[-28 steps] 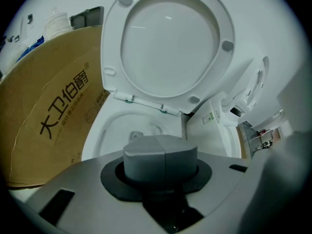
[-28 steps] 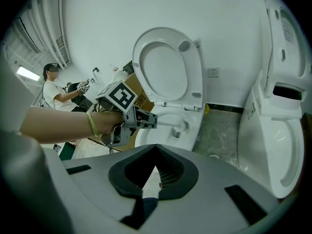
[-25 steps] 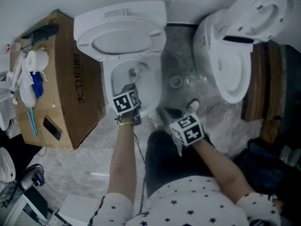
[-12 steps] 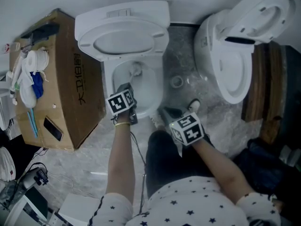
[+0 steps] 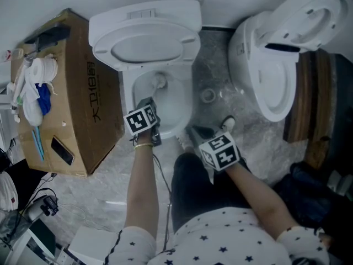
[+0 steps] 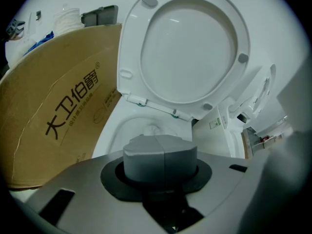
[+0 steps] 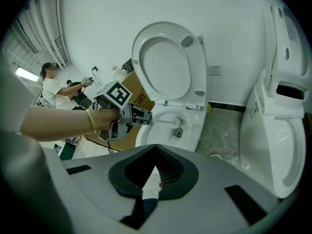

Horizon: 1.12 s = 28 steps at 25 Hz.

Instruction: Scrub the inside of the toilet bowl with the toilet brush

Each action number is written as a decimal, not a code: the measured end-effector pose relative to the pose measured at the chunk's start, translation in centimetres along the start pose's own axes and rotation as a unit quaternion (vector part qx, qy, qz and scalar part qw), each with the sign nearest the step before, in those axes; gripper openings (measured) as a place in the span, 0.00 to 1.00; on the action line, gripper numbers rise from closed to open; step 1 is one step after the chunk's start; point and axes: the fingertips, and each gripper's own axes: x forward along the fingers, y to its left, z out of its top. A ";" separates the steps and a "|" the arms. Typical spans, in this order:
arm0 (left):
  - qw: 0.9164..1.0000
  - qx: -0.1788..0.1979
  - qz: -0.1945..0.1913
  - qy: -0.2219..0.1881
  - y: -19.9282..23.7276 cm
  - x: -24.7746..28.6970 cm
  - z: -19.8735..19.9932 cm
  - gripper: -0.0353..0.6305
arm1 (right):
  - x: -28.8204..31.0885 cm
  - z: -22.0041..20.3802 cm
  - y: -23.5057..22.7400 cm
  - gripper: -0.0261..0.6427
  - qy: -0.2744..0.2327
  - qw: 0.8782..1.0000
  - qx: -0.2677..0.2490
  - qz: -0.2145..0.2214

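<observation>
The white toilet stands with lid and seat raised, its bowl open below. My left gripper hangs over the bowl's near rim, shut on the toilet brush's grey handle. The brush head sits deep in the bowl near the back wall; in the left gripper view the brush head shows just past the handle. My right gripper hovers low over the floor right of the bowl, shut with nothing in it. From there the left gripper and the brush head show over the bowl.
A cardboard box with rags and a phone on top stands against the toilet's left side. A second white toilet stands at the right, a floor drain between them. Another person stands far off.
The left gripper has shifted slightly left along the near rim with the brush, then stayed still. The right gripper has not moved.
</observation>
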 end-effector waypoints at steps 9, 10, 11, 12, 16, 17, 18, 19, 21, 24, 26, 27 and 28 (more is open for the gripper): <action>1.000 0.003 -0.004 0.015 -0.2 1.4 -1.1 0.27 | 0.0 -0.9 -0.3 0.05 0.005 1.000 0.011 -0.006; 1.000 0.004 -0.004 0.016 -0.2 1.6 -1.0 0.27 | 0.0 -1.0 -0.3 0.05 0.006 1.000 0.013 -0.007; 1.000 0.005 -0.004 0.016 -0.1 1.7 -1.0 0.27 | 0.1 -1.1 -0.3 0.05 0.006 1.000 0.013 -0.007; 1.000 0.006 -0.003 0.017 0.1 1.8 -0.9 0.27 | 0.2 -1.1 -0.4 0.05 0.006 1.000 0.014 -0.008; 1.000 0.014 0.003 0.020 0.5 1.9 -0.5 0.27 | 0.2 -1.3 -0.4 0.05 0.008 1.000 0.016 -0.009; 1.000 0.016 0.004 0.020 0.6 1.9 -0.4 0.27 | 0.2 -1.4 -0.3 0.05 0.009 1.000 0.016 -0.009; 1.000 0.019 0.005 0.021 0.8 1.9 -0.4 0.27 | 0.2 -1.5 -0.3 0.05 0.008 1.000 0.016 -0.009; 1.000 0.021 0.007 0.022 0.9 1.9 -0.4 0.27 | 0.3 -1.6 -0.4 0.05 0.008 1.000 0.016 -0.009; 0.999 0.023 0.008 0.021 1.2 1.9 -0.3 0.27 | 0.4 -1.7 -0.3 0.05 0.008 1.000 0.015 -0.009; 1.000 0.021 0.012 0.020 1.8 1.8 -0.2 0.27 | 0.5 -1.8 -0.1 0.05 0.011 1.000 0.016 -0.009; 1.000 0.019 0.016 0.016 2.3 1.7 -0.1 0.27 | 0.6 -1.9 0.0 0.05 0.012 1.000 0.015 -0.008; 1.000 0.017 0.017 0.014 2.6 1.7 -0.2 0.27 | 0.6 -1.9 0.1 0.05 0.011 1.000 0.014 -0.008; 1.000 0.015 0.018 0.012 2.8 1.6 -0.2 0.27 | 0.7 -1.9 0.2 0.05 0.011 1.000 0.013 -0.008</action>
